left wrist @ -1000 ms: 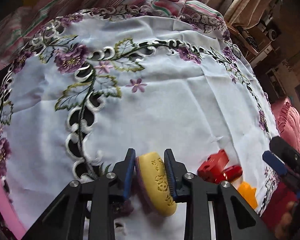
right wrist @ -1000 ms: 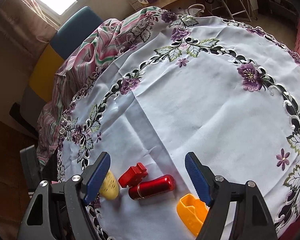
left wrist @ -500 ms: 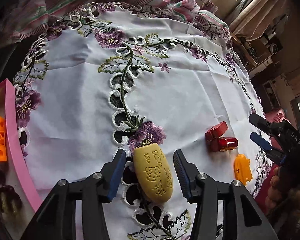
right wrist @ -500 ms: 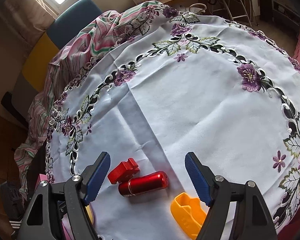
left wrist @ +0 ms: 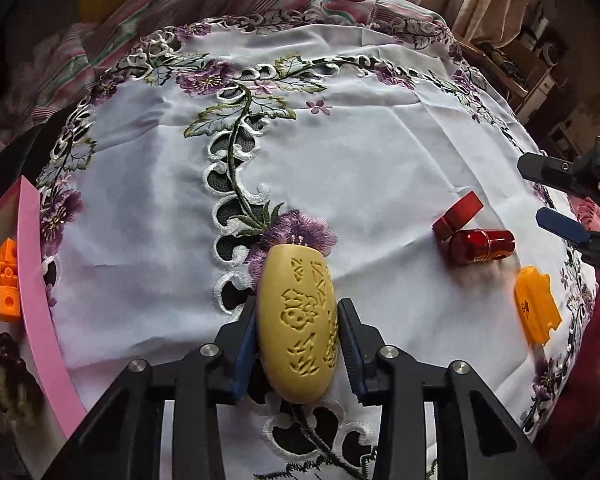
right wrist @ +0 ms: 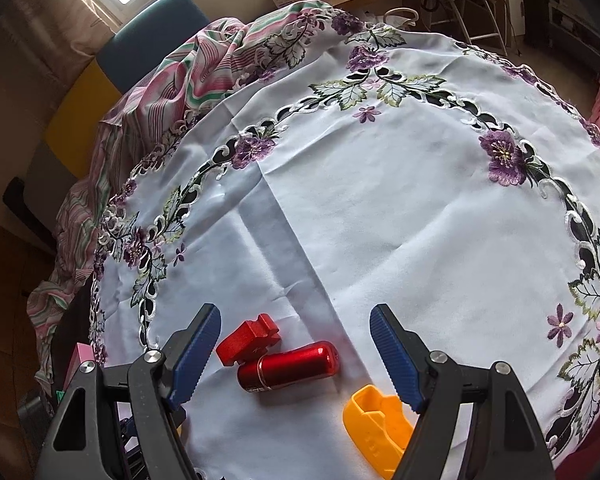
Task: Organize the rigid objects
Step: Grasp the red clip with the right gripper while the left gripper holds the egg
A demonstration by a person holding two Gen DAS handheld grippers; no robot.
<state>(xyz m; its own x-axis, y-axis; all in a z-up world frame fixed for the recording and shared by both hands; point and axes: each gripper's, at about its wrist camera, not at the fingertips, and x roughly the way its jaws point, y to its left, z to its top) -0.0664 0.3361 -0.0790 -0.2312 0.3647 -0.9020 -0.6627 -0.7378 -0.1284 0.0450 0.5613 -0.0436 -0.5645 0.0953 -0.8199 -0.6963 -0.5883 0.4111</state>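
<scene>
Two black handheld grippers [left wrist: 298, 344] [right wrist: 296, 356]
Each had angular black arms, silver screws and ribbed blue pads [right wrist: 396, 356].

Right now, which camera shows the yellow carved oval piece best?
The left wrist view: the yellow carved oval piece fills the centre, carved face up, between the closing left tongs. The right wrist view does not show it at all.

Glossy red metal cylinder [right wrist: 290, 366], matt embroidered tablecloth [right wrist: 380, 208]
</scene>
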